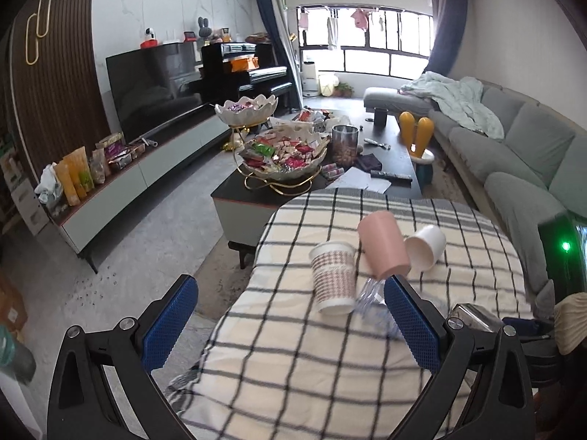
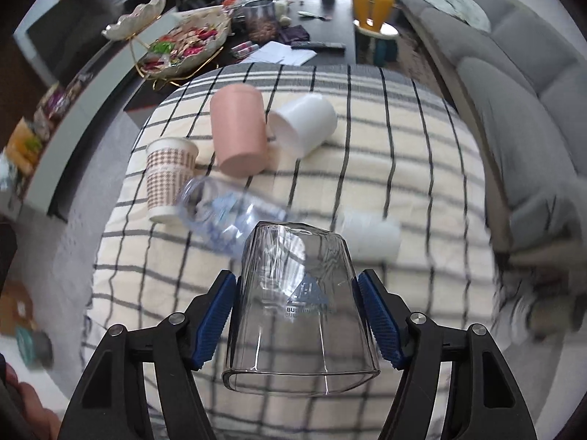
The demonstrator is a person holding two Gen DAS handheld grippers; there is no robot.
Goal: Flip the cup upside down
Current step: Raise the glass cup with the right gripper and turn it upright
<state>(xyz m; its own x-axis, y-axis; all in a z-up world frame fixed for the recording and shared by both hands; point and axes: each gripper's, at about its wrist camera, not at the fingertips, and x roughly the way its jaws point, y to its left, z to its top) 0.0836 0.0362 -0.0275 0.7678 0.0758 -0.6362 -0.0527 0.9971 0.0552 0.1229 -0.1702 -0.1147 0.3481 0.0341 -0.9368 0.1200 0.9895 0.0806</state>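
Left wrist view: your left gripper [image 1: 290, 324] hangs over the near part of the checked cloth [image 1: 293, 366], fingers spread wide with nothing between them.
Landmark: the pink cup [image 1: 383, 244] stands mouth down on the cloth, leaning a little; every place below is given from it.
Left of the pink cup: a houndstooth paper cup [image 1: 334, 278] stands upside down, just beside it.
Right of the pink cup: a white cup [image 1: 425, 247] lies on its side, mouth toward you, touching or nearly touching it.
In front of the pink cup: a blurred clear plastic cup [image 1: 370, 295] shows next to your right-hand blue pad [image 1: 412, 324]; its pose is hard to read here.
Beyond the pink cup: a coffee table [image 1: 396, 154] crowded with snack bowls.

Right wrist view: your right gripper [image 2: 299, 313] is closed on a clear glass cup [image 2: 299, 311], one blue pad pressed to each side.
Held cup, position: in front of the pink cup [image 2: 240, 132], raised above the cloth [image 2: 403, 168], its base pointing away from you and its open rim nearest the camera.
Between held cup and pink cup: the clear plastic cup [image 2: 227, 212] lies on its side.
Right of the held cup: another white cup [image 2: 368, 233], blurred, also seems to lie on its side.
Progress: the pink and houndstooth cups [image 2: 169, 179] look finished. The glass is gripped but not yet set rim down.
Left to do: you likely must tip the glass's rim down, set it on the cloth and let go. The three cups on their sides appear untouched.
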